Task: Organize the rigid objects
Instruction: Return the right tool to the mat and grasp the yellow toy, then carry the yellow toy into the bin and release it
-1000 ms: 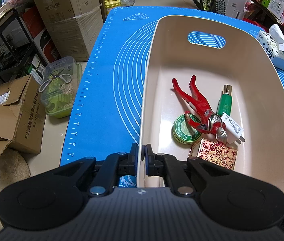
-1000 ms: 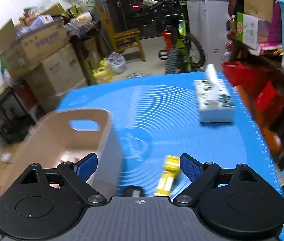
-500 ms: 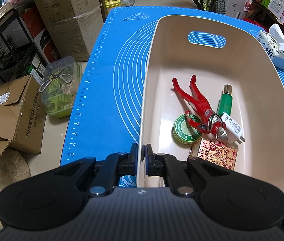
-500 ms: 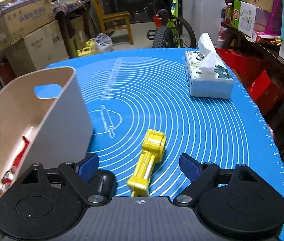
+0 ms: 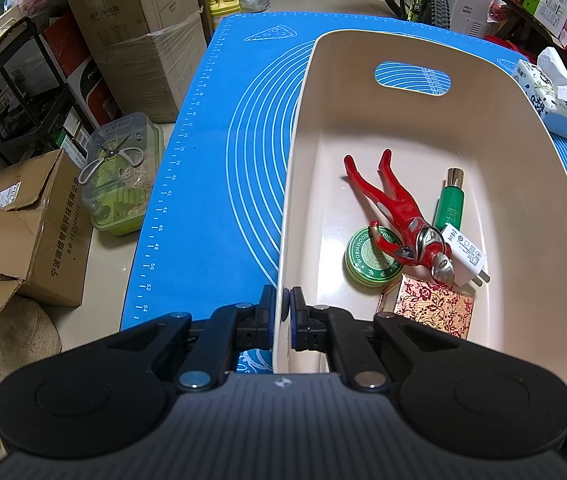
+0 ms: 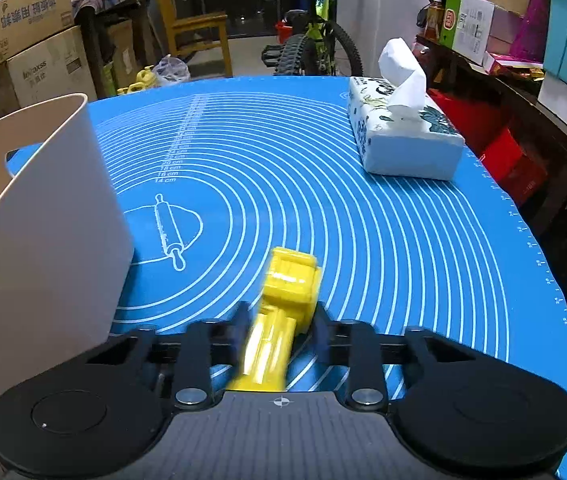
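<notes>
Two tools busy: left tool (image 5: 282,312) pinches bin (image 5: 563,216) rim; right tool (image 6: 281,330), just closing, clamps yellow toy (image 6: 283,300) on blue mat (image 6: 363,220).

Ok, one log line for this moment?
left gripper: shut on bin rim | right gripper: just closed on yellow toy

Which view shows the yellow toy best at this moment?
The right wrist view: the yellow toy lies on the blue mat between the right gripper pads, which have just closed on it. The left wrist view does not show it.
</notes>
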Available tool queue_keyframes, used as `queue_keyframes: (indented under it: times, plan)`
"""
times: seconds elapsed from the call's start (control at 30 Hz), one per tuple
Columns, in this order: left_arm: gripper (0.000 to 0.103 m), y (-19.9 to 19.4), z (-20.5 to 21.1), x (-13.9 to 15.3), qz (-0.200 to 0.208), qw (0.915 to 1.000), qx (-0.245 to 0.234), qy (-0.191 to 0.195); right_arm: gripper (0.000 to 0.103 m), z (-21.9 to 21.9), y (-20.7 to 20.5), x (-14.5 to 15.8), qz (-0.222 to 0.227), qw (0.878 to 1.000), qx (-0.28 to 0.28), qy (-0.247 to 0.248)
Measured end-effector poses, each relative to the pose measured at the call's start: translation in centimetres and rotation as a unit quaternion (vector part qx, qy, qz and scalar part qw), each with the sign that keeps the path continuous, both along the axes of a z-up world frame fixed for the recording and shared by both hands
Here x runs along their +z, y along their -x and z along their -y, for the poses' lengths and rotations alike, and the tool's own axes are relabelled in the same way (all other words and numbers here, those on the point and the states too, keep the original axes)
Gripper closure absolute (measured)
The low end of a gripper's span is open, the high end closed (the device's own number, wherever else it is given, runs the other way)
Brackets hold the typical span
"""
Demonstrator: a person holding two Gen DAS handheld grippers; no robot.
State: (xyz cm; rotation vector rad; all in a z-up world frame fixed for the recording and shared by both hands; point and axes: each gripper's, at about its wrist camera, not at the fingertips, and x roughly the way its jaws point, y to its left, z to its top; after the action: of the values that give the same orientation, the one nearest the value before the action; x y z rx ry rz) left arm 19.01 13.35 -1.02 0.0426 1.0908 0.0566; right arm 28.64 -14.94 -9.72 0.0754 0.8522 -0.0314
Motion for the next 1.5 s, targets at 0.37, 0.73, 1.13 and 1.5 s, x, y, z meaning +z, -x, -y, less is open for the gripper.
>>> queue_keyframes:
  times: [0.37, 0.73, 1.13, 1.5]
  plan:
    - [0.094, 0.0, 0.0, 0.0, 0.0, 1.0, 0.0, 0.0, 0.07, 0.9, 2.6, 2.2, 0.029, 0.999, 0.021, 0.003]
    - [0.094, 0.0, 0.0, 0.0, 0.0, 1.0, 0.0, 0.0, 0.07, 1.3, 5.5, 8.4, 0.101, 0.994, 0.044, -0.02]
    - [0.094, 0.0, 0.0, 0.0, 0.0, 1.0, 0.0, 0.0, 0.07, -2.5, 7.3, 14.5, 0.16, 0.978, 0.126, -0.057]
    - [0.094, 0.1, -0.1, 0.0, 0.0, 1.0, 0.0, 0.0, 0.07, -9.9, 6.9, 13.8, 0.122, 0.964, 0.229, -0.056]
